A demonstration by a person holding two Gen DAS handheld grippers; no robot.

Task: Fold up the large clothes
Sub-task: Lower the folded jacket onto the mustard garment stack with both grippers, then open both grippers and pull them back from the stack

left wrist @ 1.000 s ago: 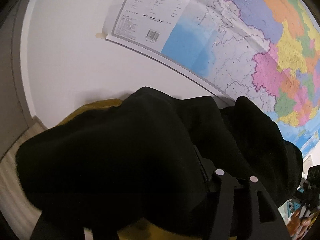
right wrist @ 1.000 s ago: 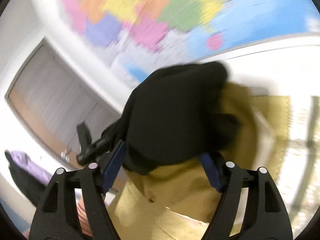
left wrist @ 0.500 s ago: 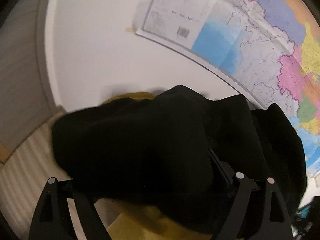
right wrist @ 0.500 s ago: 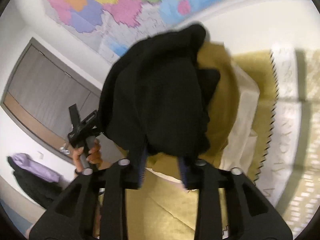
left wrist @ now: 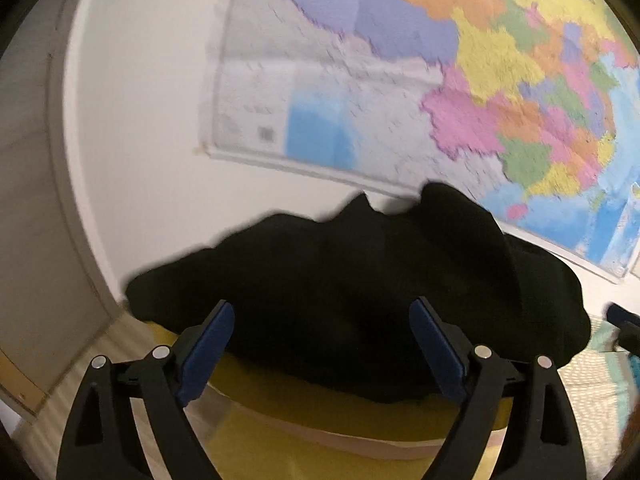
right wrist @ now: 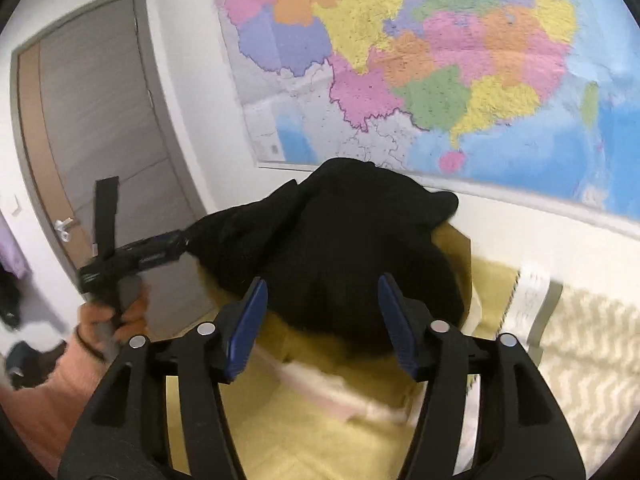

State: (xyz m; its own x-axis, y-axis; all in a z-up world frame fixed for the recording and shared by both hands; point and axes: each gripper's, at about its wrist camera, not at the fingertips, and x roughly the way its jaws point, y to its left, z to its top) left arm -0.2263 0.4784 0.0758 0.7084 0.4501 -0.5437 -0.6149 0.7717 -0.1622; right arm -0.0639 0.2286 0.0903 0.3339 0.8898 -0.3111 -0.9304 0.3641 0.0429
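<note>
left wrist view: black garment (left wrist: 360, 300) lies in a loose heap on a yellow box (left wrist: 360, 420) below a wall map (left wrist: 440, 80), w/ the left gripper (left wrist: 322, 346) held just short of it, jaws spread wide. they have just been opening, and nothing is clamped between the blue pads (left wrist: 212, 340); cloth sits beyond the tips, not pinched.

right wrist view shows the same garment (right wrist: 340, 248) bunched on the box (right wrist: 320, 420), right gripper (right wrist: 322, 322) about half open in front of it. its jaws have just been opening too, and the pads (right wrist: 248, 316) stand clear of the fabric. the person's hand (right wrist: 108, 320) w/ the left tool is at frame left, its tip at the garment's edge by a grey door (right wrist: 92, 120); contact can't be told.

step in hand looks like a release between grasps: pile dropped, no fold yet made. next move prob. calls for finding 2 proper edges or corners of the heap, closing on each, then lifting & spreading the cloth flat before any fold.
</note>
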